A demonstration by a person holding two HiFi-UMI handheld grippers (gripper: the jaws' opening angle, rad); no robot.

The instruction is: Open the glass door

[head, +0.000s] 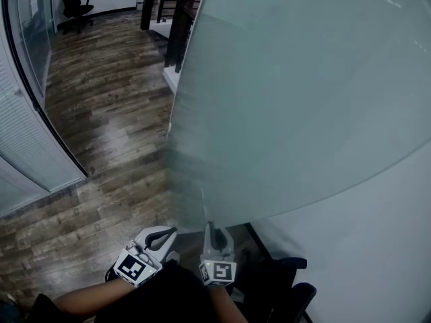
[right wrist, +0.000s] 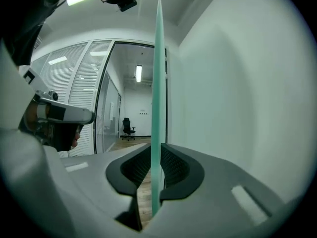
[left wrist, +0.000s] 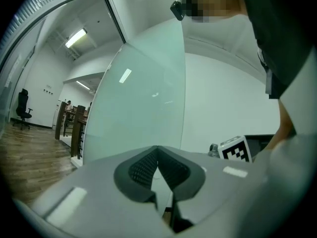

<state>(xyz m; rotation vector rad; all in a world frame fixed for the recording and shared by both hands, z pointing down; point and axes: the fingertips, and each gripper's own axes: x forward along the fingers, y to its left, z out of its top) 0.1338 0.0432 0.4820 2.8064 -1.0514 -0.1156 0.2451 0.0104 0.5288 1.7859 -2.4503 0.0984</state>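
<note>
Right gripper (right wrist: 155,150): we see its jaws pinching the free vertical edge of the glass door (head: 303,99), with the pane running edge-on between both ribbed pads. Left gripper (left wrist: 158,148): jaws pressed together, nothing between them, just beside the right one and facing the pane's broad face.

The door is frosted and pale green-tinted, with a smooth surface and faint ceiling-light reflections. It stands upright over the wooden floor (head: 108,113), angled away from the white wall (head: 377,247) on its right. Past it are a blind-covered partition (head: 20,147) along the floor's left edge and a black office chair (head: 75,4) at the far end.
</note>
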